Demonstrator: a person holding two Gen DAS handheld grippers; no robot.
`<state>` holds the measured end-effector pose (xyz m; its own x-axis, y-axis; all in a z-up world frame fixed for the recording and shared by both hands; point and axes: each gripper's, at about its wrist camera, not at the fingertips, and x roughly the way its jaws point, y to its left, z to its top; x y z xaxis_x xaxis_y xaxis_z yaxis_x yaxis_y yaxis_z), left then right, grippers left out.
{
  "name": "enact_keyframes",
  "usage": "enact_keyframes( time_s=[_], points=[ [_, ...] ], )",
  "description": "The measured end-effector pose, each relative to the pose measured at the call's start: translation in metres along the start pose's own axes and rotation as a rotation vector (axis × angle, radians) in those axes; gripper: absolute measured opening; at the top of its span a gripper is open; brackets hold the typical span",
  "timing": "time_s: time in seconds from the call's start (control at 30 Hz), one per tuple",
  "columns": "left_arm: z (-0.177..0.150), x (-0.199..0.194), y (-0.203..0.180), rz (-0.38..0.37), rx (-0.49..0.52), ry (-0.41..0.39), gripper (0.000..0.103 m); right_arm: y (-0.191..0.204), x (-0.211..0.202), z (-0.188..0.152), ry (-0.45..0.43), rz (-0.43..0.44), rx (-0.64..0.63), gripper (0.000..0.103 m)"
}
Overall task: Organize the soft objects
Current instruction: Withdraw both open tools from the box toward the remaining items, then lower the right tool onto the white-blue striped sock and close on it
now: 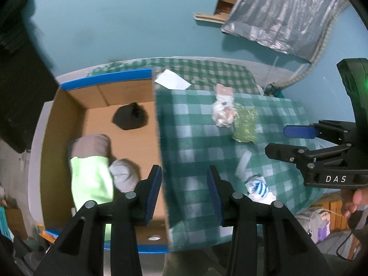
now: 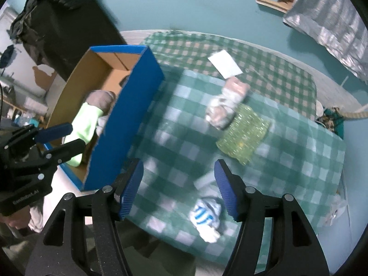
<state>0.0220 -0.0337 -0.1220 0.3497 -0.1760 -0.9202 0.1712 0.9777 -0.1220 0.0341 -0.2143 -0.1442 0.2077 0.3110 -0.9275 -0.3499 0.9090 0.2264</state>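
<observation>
A blue-rimmed cardboard box [image 1: 92, 101] [image 2: 138, 105] holds a lime-green sock with a grey toe [image 1: 92, 174] [image 2: 85, 119], a grey rolled sock [image 1: 124, 174] and a black soft item [image 1: 130, 119]. On the green checked cloth [image 1: 195, 138] [image 2: 179, 142] lie a white-pink bundle [image 1: 223, 112] [image 2: 225, 103], a glittery green pouch [image 1: 245, 124] [image 2: 243, 135] and a blue-striped white sock [image 1: 257, 188] [image 2: 204, 216]. My left gripper [image 1: 184, 191] [image 2: 66, 138] is open and empty above the box's near wall. My right gripper [image 2: 178, 186] [image 1: 276, 140] is open and empty above the striped sock.
A white paper [image 1: 172, 80] [image 2: 226, 66] lies at the far side of the cloth. A silvery curtain [image 1: 283, 13] hangs on the teal wall. A dark cabinet [image 1: 20, 87] stands left of the box. Bags and clutter [image 1: 322, 225] sit at the lower right.
</observation>
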Motion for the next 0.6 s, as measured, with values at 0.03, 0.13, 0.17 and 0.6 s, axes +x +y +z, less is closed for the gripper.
enact_keyframes(
  time_s=[0.03,0.13,0.17,0.6],
  points=[
    [0.000,0.001,-0.004,-0.006,0.011,0.003,0.042,-0.005,0.000,-0.004,0.004,-0.006,0.005,0.065],
    [0.000,0.008,-0.016,-0.015,0.039,0.016,0.042,-0.013,0.001,-0.015,0.016,-0.016,0.018,0.065],
    [0.000,0.011,-0.021,-0.019,0.052,0.026,0.042,-0.017,0.003,-0.019,0.022,-0.018,0.025,0.065],
    [-0.018,0.050,-0.063,-0.033,0.185,0.113,0.042,-0.036,0.041,-0.067,0.101,-0.009,0.071,0.065]
  ],
)
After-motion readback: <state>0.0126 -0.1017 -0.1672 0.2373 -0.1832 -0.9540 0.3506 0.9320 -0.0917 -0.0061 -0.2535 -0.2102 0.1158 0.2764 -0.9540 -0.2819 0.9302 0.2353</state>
